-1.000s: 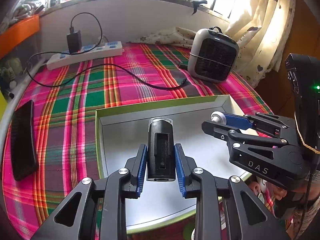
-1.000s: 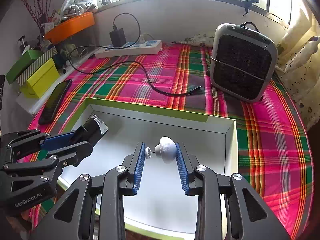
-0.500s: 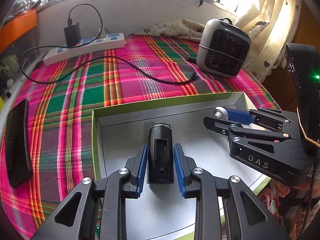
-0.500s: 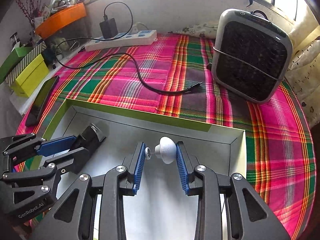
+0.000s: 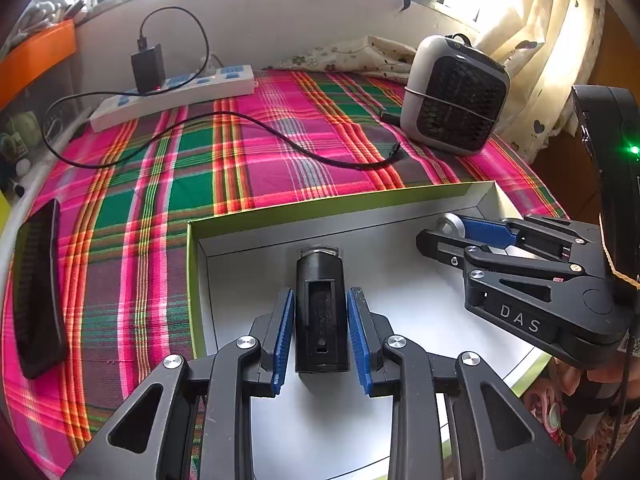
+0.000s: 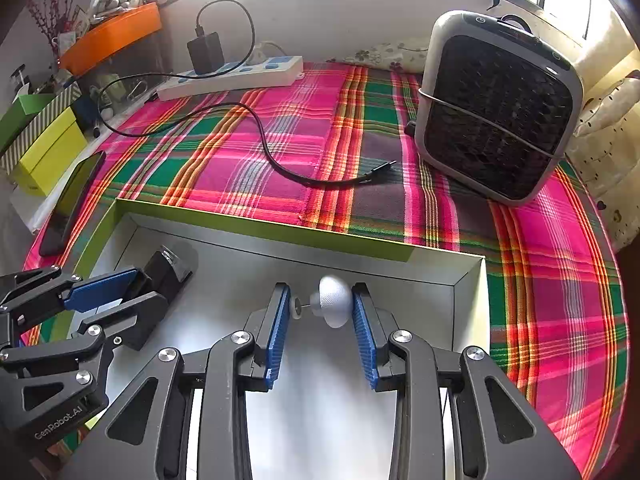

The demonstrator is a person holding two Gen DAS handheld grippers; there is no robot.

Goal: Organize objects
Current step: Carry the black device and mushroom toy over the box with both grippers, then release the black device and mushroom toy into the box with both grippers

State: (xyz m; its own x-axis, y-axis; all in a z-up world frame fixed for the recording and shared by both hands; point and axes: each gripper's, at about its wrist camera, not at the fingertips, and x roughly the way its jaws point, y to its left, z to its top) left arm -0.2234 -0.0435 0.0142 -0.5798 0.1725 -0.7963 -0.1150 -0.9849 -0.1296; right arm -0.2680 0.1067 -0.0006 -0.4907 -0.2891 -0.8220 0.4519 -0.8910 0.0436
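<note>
- Left gripper (image 5: 321,322) closed on a black oblong device (image 5: 320,312), blue pads pressed to both its sides, clear cap end pointing away from the camera.
- Black device held over the white floor of the shallow green-edged box (image 5: 320,206), toward the box's left half; contact with the floor not clear.
- Right gripper (image 6: 322,314) clamped on a small white mushroom-shaped piece (image 6: 334,306), rounded head against the right pad, thin metal stem with a small disc against the left pad.
- White piece held inside the same box, near its far right corner, just short of the far wall.
- Seen from the left wrist view, right gripper lying over the box's right side, lettering "DAS" on its body.
- Box resting on a pink, green and orange plaid cloth (image 5: 256,152).
- Beyond the box: black cable (image 5: 280,142) trailing across the cloth from a black charger (image 5: 148,66) plugged into a white power strip (image 5: 176,94).
- Small grey fan heater (image 6: 498,106) standing at the far right of the cloth, well apart from the box.
- Dark phone (image 5: 38,284) lying flat at the cloth's left edge.
- Yellow-green boxes (image 6: 46,152) and an orange tray (image 6: 112,36) at the far left.
</note>
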